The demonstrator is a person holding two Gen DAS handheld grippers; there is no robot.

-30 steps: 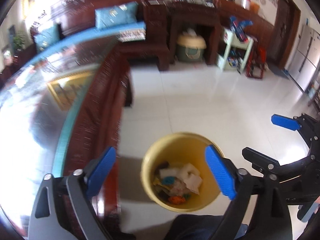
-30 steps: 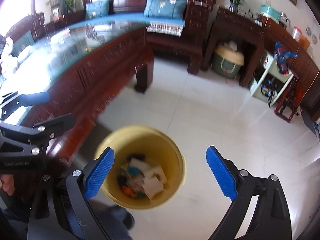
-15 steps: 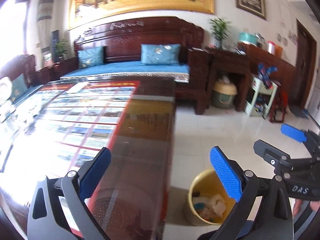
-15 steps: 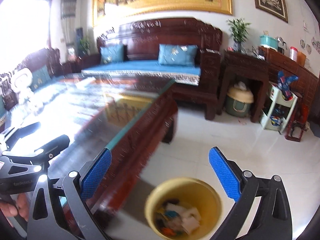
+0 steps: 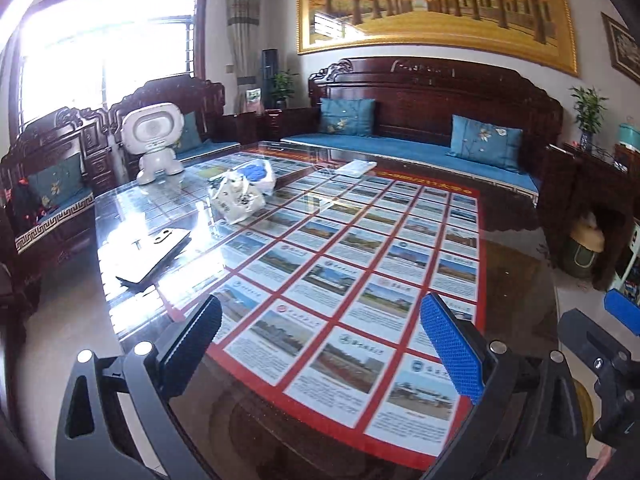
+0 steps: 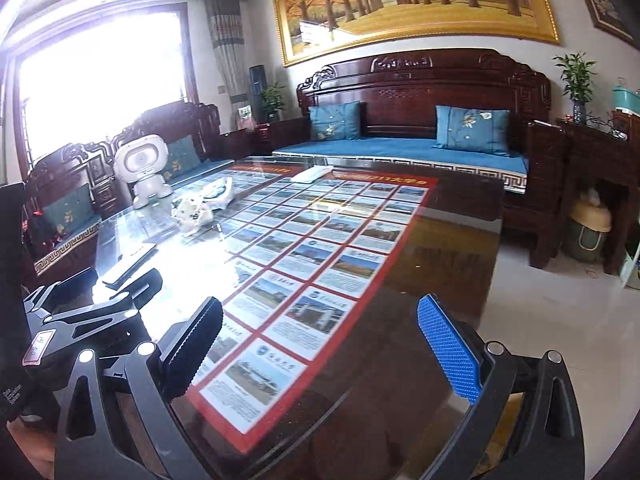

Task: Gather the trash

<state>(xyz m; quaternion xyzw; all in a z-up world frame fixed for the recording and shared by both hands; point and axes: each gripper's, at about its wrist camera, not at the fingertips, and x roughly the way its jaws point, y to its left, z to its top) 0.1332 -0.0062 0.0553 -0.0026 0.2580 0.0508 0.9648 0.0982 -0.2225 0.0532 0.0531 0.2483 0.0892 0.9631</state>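
Note:
Both grippers hover open and empty over the near end of a glass-topped wooden coffee table (image 5: pixel 512 264) (image 6: pixel 448 232). My left gripper (image 5: pixel 324 344) and my right gripper (image 6: pixel 320 348) face the far end. A crumpled white bag with print (image 5: pixel 238 200) (image 6: pixel 192 212) lies on the glass at the far left. Behind it sits a white plastic bag holding something blue (image 5: pixel 258 174). The yellow bin is only a sliver at the right edge of the left wrist view (image 5: pixel 585 408).
A white toy robot (image 5: pixel 154 140) (image 6: pixel 142 170) stands at the far left corner. A phone on a dark tablet (image 5: pixel 154 250) lies at the left edge. A flat white item (image 5: pixel 356 168) (image 6: pixel 312 175) lies at the far end. A blue-cushioned wooden sofa (image 5: pixel 420 152) stands behind.
Both views have swung up from the yellow bin on the floor to the table top. The bin has dropped out of sight. Both grippers stay open.

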